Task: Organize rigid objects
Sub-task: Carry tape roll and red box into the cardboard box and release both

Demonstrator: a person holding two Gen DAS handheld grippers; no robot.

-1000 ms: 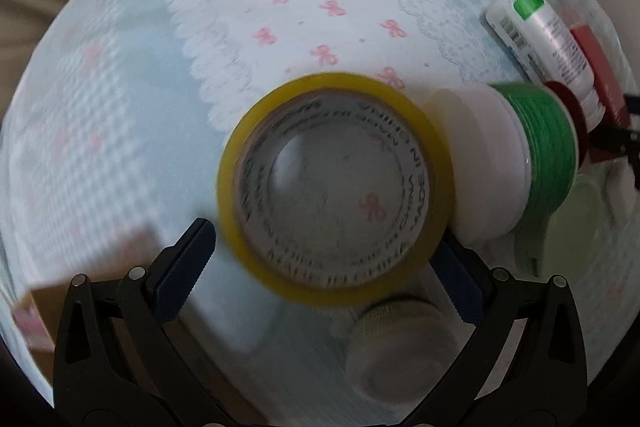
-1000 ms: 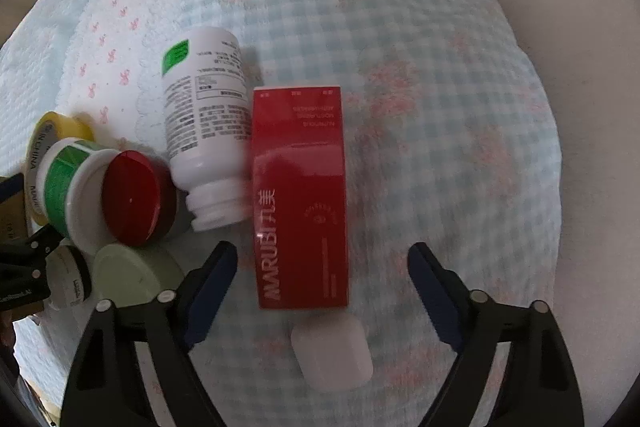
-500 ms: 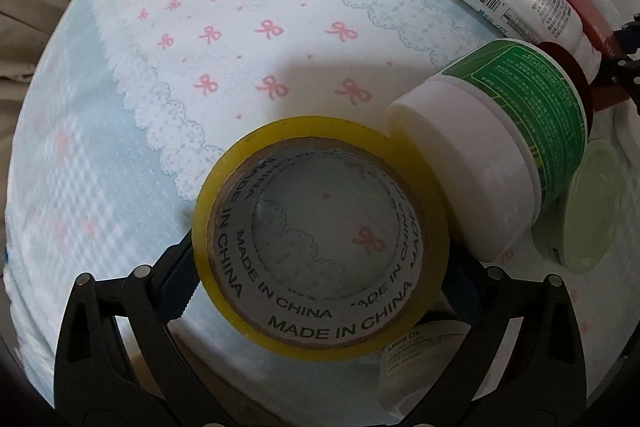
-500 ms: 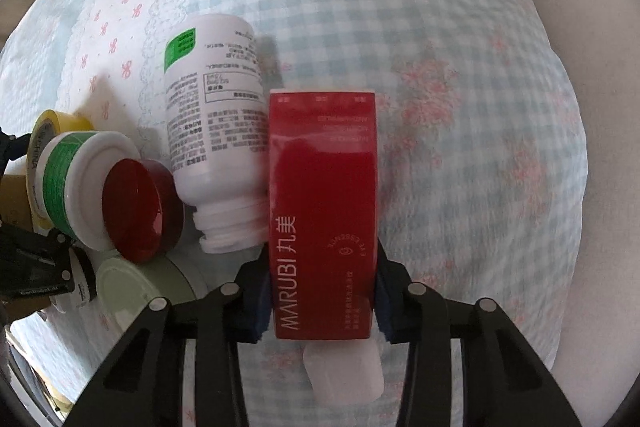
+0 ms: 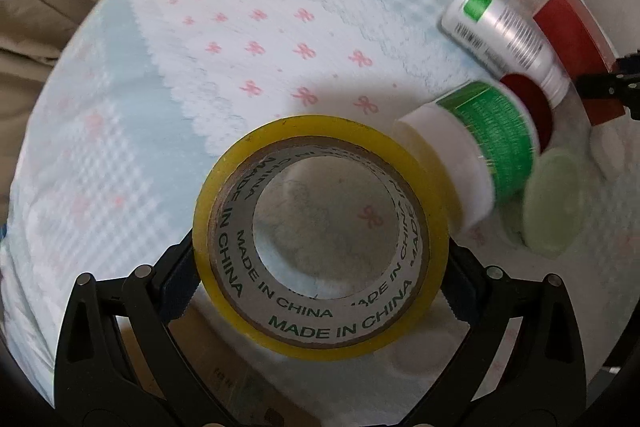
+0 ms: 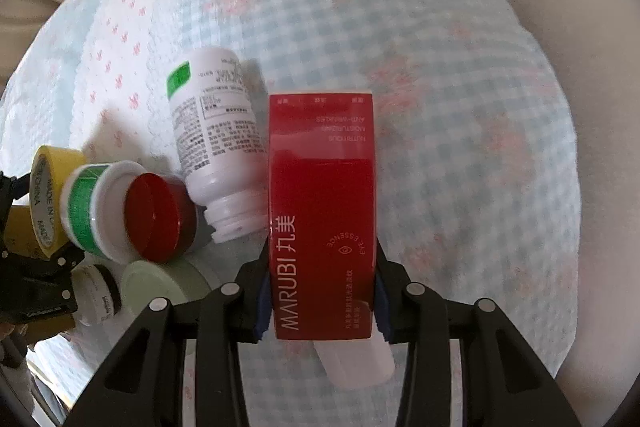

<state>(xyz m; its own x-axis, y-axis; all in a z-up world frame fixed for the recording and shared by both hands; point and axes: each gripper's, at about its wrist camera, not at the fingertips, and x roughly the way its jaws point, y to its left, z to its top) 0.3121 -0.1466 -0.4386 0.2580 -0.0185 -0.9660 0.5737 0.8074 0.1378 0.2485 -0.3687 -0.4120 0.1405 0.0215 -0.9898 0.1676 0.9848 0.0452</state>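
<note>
While clamped in left gripper (image 5: 320, 267), tape roll (image 5: 320, 227), right gripper (image 6: 322, 301) pinching red box (image 6: 322, 211).

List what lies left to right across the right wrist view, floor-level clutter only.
Tape roll → green-label jar → red lid → white bottle → red box.

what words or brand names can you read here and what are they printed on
"MADE IN CHINA", repeated round the inner core of the yellow roll of packing tape.
"MARUBI" with Chinese characters beside it, on the glossy red carton.
"EYE ESSENCE", in a small ring on the same carton.
"NUTRITIOUS MOISTURIZING ANTI-WRINKLES", upside down at its far end, only roughly legible.
White plastic bottle with a green square: fine print too small.
Green-labelled white jar: blurred.
</note>
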